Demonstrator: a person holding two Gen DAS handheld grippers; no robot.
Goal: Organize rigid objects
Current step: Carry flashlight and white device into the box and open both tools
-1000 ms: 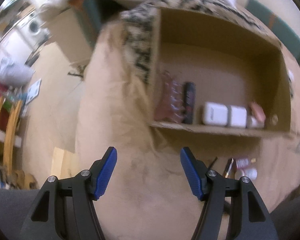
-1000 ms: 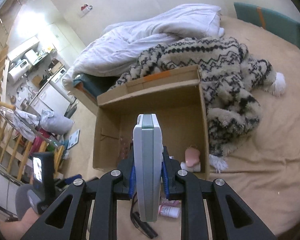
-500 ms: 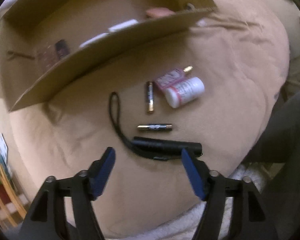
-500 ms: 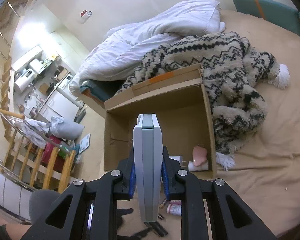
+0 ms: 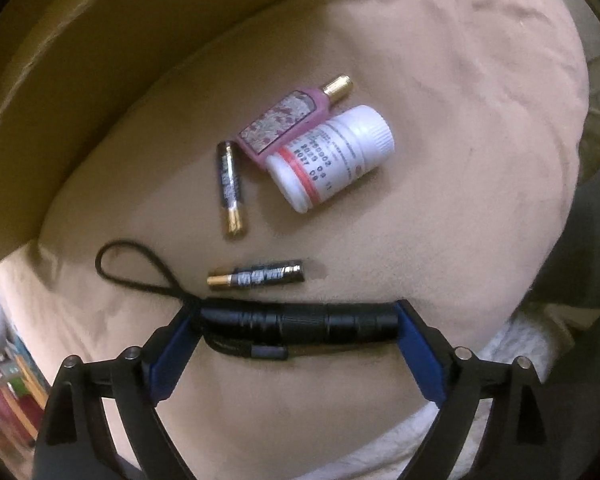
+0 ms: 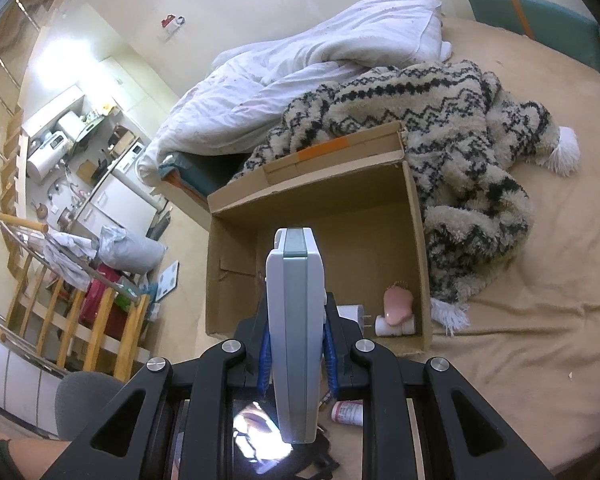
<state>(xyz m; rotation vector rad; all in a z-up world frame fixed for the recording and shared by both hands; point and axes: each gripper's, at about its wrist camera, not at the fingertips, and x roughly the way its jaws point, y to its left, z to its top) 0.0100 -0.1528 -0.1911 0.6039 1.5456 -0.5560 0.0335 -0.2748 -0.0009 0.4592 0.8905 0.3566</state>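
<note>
Left hand-held gripper [image 5: 298, 326] points straight down, jaws opening w/ the black flashlight [image 5: 296, 325] lying lengthwise between the blue pads on the tan bed sheet [image 5: 480, 200]. Just beyond: two batteries [image 5: 256, 275], then white pill bottle [image 5: 332, 158] touching a pink bottle [image 5: 288, 120]. Right hand-held gripper [image 6: 295, 354] is clamped on a grey-white flat device [image 6: 296, 320], held edge-up. Behind it, open cardboard box [image 6: 416, 240] on the bed.

On the bed [image 5: 460, 240], two batteries [image 5: 256, 274] lie between the flashlight [image 5: 300, 322] and the pill bottle [image 5: 332, 158].
</note>
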